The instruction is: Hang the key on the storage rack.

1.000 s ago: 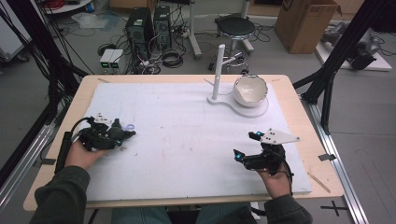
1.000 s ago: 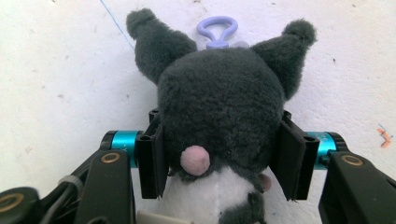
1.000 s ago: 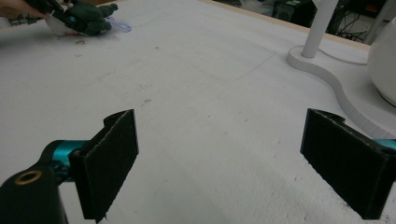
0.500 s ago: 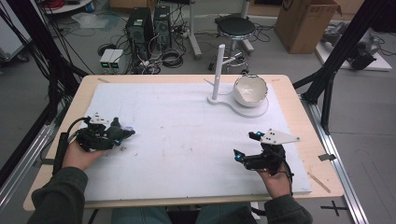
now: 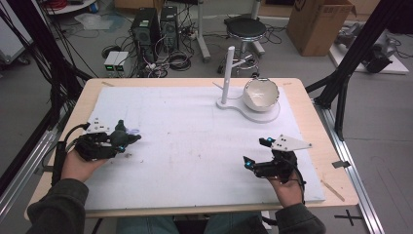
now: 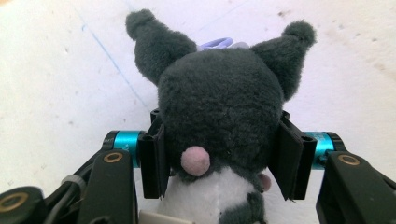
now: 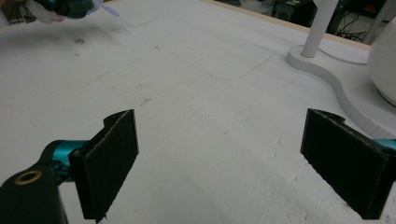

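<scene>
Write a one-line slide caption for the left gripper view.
Left gripper clamps a dark grey plush toy with pointed ears and a pink tail between its black pads, above the white table cover.

Plush toy (image 6: 219, 126) body cut off at bottom edge between left hand-held gripper (image 6: 222, 156) pads; face hidden. Bowl (image 7: 385, 65) cropped beyond right hand-held gripper (image 7: 233, 158).

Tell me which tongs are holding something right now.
The left tongs: their jaws are shut on the dark grey plush toy with the pink tail. The right tongs stand wide open over the white foam mat.
</scene>
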Demonstrator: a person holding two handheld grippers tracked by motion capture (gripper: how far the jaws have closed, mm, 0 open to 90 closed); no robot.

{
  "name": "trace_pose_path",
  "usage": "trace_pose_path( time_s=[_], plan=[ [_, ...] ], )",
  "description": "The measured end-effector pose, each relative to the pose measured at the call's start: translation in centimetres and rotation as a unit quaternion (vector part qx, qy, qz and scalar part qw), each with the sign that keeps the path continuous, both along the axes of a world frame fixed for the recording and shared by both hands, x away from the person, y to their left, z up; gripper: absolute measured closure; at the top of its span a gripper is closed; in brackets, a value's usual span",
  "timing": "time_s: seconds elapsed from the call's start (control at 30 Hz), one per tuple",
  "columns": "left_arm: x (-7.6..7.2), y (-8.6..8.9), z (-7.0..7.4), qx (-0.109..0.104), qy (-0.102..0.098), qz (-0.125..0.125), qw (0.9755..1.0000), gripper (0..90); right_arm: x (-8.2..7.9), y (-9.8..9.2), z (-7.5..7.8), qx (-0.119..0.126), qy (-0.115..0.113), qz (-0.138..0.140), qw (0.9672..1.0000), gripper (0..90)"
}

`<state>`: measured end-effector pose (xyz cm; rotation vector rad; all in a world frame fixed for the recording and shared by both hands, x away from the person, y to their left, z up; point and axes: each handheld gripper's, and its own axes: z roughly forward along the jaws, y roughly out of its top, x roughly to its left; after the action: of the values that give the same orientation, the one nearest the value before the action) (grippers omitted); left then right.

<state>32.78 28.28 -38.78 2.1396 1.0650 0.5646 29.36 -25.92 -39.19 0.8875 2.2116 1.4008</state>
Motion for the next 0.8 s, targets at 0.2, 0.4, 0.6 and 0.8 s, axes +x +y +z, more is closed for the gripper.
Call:
trace_pose_path(
  time_s=[0.2, 0.4, 0.6, 0.8],
  plan=[
    [-0.9, -0.3, 0.7, -0.014, -0.022, -0.009, 0.9996, 46.1, 0.1, 0.0, 0.0, -0.003, -0.004, 0.0, 1.0, 10.6],
    [-1.6, -0.6, 1.4, -0.035, -0.043, -0.015, 0.9983, 46.1, 0.1, 0.1, -0.1, -0.002, -0.003, 0.0, 1.0, 10.5],
    [-1.9, -0.9, 1.9, -0.059, -0.055, -0.02, 0.9965, 46.1, 0.1, 0.1, -0.1, -0.003, -0.005, -0.001, 1.0, 10.5],
    [-2.3, -1.3, 2.2, -0.077, -0.066, -0.027, 0.9944, 46.0, 0.1, 0.0, -0.1, -0.004, -0.004, -0.003, 1.0, 10.6]
  ],
)
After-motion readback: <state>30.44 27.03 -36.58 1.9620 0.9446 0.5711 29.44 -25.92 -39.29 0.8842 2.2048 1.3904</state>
